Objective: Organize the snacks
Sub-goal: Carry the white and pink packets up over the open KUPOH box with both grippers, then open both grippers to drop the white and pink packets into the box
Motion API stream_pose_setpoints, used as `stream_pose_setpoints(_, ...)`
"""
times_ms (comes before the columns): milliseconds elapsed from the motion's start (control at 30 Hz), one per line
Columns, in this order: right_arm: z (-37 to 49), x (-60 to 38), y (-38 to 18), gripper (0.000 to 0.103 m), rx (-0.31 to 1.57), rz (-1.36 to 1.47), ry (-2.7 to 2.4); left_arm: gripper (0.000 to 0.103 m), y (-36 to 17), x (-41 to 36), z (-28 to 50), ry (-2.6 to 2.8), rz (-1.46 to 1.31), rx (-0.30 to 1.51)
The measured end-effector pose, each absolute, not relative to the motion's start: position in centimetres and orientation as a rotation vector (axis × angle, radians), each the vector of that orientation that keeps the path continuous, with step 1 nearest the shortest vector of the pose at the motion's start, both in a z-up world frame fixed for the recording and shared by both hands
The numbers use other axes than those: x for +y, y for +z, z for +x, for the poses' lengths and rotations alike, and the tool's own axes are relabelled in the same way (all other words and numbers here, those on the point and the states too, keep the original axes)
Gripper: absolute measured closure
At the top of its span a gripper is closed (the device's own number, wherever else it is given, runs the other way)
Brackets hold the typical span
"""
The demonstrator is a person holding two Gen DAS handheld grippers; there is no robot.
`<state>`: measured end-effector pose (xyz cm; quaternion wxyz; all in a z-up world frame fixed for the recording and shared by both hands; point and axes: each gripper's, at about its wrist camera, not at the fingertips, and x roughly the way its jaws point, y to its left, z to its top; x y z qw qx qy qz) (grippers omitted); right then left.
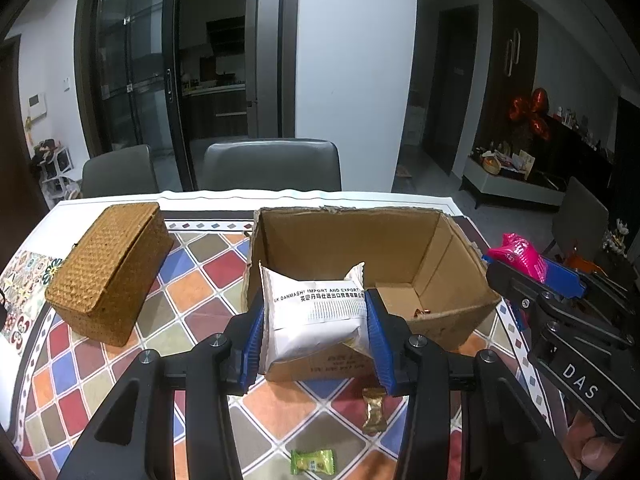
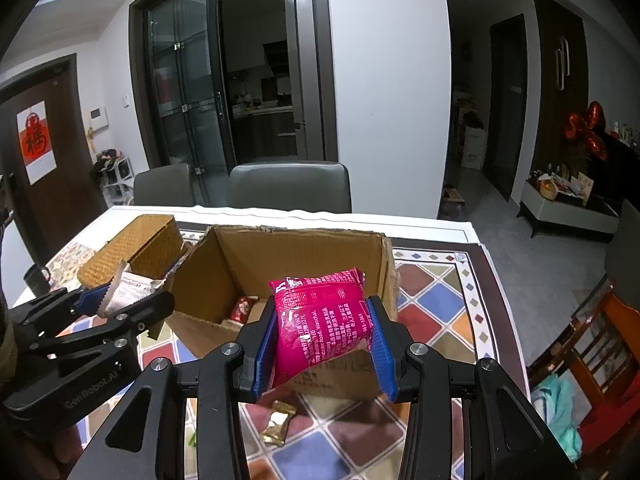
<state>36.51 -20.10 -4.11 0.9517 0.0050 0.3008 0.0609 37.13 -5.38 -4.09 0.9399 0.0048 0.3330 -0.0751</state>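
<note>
My left gripper [image 1: 316, 320] is shut on a white snack packet [image 1: 316, 312] and holds it above the near edge of the open cardboard box [image 1: 348, 236]. My right gripper [image 2: 320, 336] is shut on a pink snack packet [image 2: 324, 316] and holds it over the box's near wall [image 2: 304, 248]. In the left wrist view the right gripper and its pink packet [image 1: 520, 254] show at the right of the box. In the right wrist view the left gripper with the white packet [image 2: 128, 286] shows at the left. A red snack [image 2: 242, 308] lies inside the box.
A closed wicker basket [image 1: 110, 272] stands left of the box on the tiled tablecloth [image 1: 200, 280]. A gold-wrapped candy [image 1: 374, 410] and a green-wrapped candy [image 1: 312, 461] lie on the table in front of the box. Two grey chairs [image 1: 272, 164] stand behind the table.
</note>
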Motion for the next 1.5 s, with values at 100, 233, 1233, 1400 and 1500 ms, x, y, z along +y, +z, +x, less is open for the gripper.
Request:
stream_pose_setpoints(100, 37.0, -19.9, -4.2, 0.06, 0.608, 0.006, 0.127, 0.057, -4.1, -5.3, 37.9, -0.154, 0.011, 0.678)
stream_pose_setpoints(233, 37.7, -19.8, -4.2, 0.06, 0.609, 0.008, 0.129, 0.057, -4.1, -5.2, 38.9, -0.153, 0.015, 0.673)
stream_pose_setpoints(1233, 42.0, -18.5, -6.4, 0.05, 0.624, -0.008, 0.129, 0.038, -7.2, -4.2, 44.0, -0.151, 0.002, 0.727)
stream_pose_setpoints(1400, 41.9, -18.7, -6.1, 0.039, 0.615, 0.001, 0.109, 0.024, -6.9, -4.0, 43.7, -0.148, 0.002, 0.712)
stream_pose_setpoints(1500, 41.8, -18.8, -6.0, 0.037, 0.613, -0.004, 0.107, 0.021, -6.7, -3.9, 43.4, -0.138, 0.001, 0.703)
